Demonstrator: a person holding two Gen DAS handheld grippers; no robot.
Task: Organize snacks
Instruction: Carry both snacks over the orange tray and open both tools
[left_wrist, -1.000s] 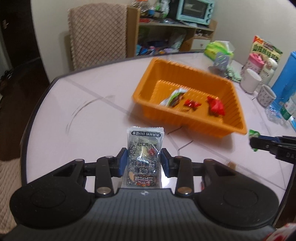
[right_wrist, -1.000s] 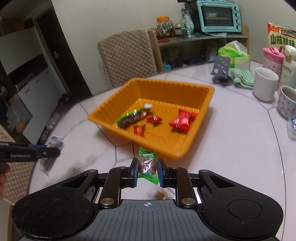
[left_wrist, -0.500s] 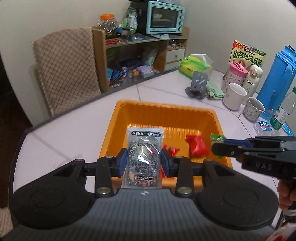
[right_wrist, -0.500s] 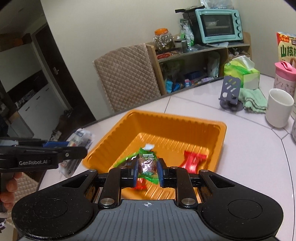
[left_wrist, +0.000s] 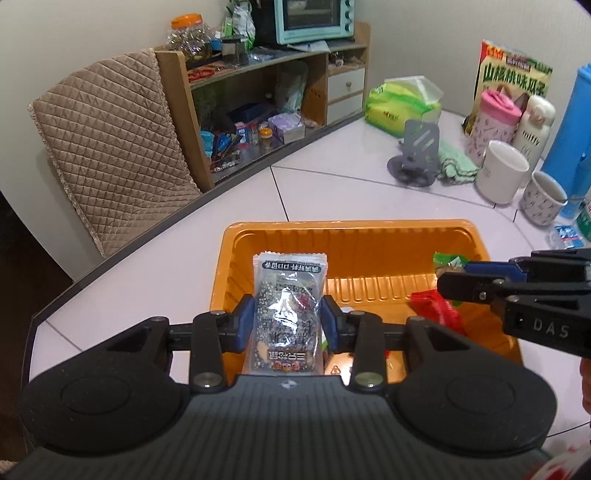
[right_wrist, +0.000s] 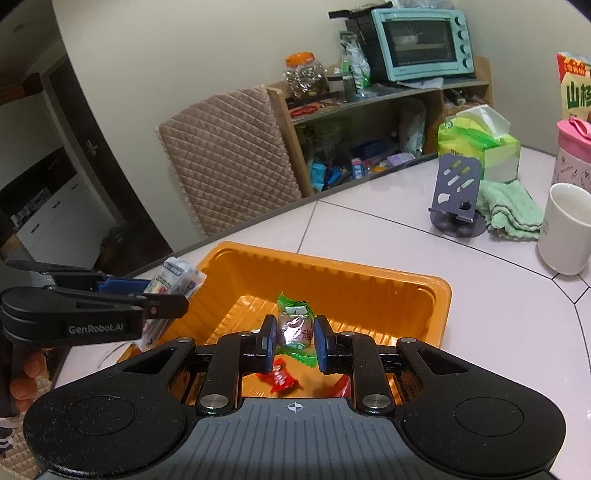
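Observation:
My left gripper (left_wrist: 288, 321) is shut on a silver snack packet (left_wrist: 286, 295) and holds it above the left part of the orange tray (left_wrist: 343, 230). My right gripper (right_wrist: 294, 334) is shut on a green-wrapped candy (right_wrist: 293, 325) and holds it above the tray (right_wrist: 439, 295). Red-wrapped snacks (left_wrist: 437, 314) lie in the tray; one shows below the right gripper (right_wrist: 279, 380). The right gripper also shows at the right of the left wrist view (left_wrist: 448, 278). The left gripper with its packet shows at the left of the right wrist view (right_wrist: 173, 291).
White mugs (left_wrist: 500, 177), a pink bottle (left_wrist: 493, 125), a blue jug (left_wrist: 576, 147), a grey phone stand (left_wrist: 419, 151), a green cloth (right_wrist: 509, 214) and a tissue pack (left_wrist: 402, 105) stand beyond the tray. A padded chair (left_wrist: 110, 147) and a shelf (left_wrist: 277, 92) are behind the table.
Both grippers have moved forward from the table's near side to above the tray, each still holding its snack. The tray now lies right under them.

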